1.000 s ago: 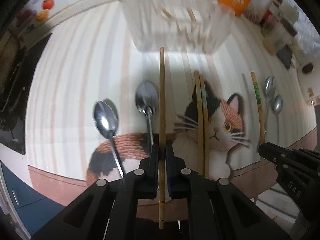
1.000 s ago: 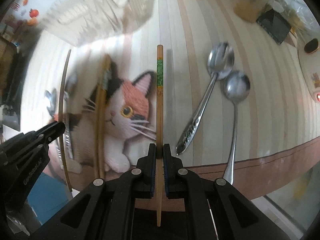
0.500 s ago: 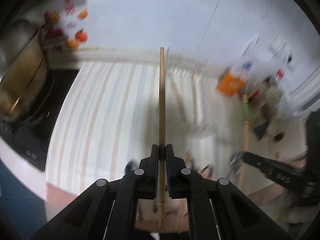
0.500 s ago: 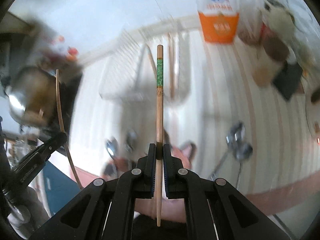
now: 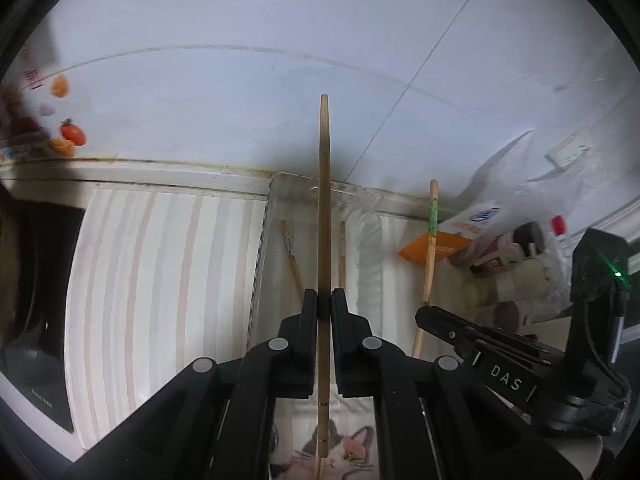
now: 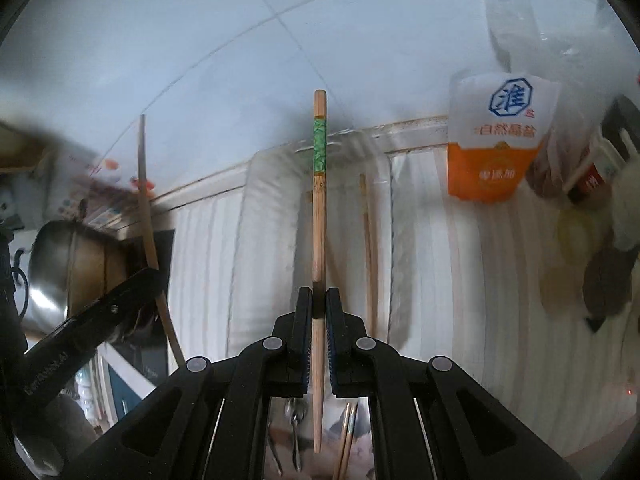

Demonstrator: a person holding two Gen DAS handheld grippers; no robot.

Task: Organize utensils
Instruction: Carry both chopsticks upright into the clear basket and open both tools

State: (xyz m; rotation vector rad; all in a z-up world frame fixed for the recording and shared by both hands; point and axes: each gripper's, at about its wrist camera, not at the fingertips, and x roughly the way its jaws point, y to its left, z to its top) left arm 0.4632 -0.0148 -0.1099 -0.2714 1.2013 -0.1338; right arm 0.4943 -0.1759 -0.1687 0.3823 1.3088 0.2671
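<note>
My left gripper (image 5: 324, 304) is shut on a plain wooden chopstick (image 5: 324, 200) that points forward over the clear plastic bin (image 5: 272, 208). My right gripper (image 6: 319, 304) is shut on a wooden chopstick with a green band (image 6: 319, 200), also held above the clear bin (image 6: 272, 216). Two chopsticks (image 5: 294, 264) lie inside the bin, also seen in the right wrist view (image 6: 370, 248). The right gripper with its green-banded chopstick (image 5: 430, 240) shows at the right of the left wrist view. The left gripper and its chopstick (image 6: 146, 208) show at the left of the right wrist view.
An orange and white bag (image 6: 496, 136) and jars (image 6: 592, 168) stand at the back right by the wall. A steel pot (image 6: 60, 264) sits on a black stove (image 5: 32, 288) at the left. A spoon (image 6: 294, 432) and chopsticks (image 6: 346, 436) lie on the cat mat (image 5: 352, 452) below.
Both grippers have lifted their chopsticks off the cat mat and moved forward to the clear bin. The views now tilt up toward the wall.
</note>
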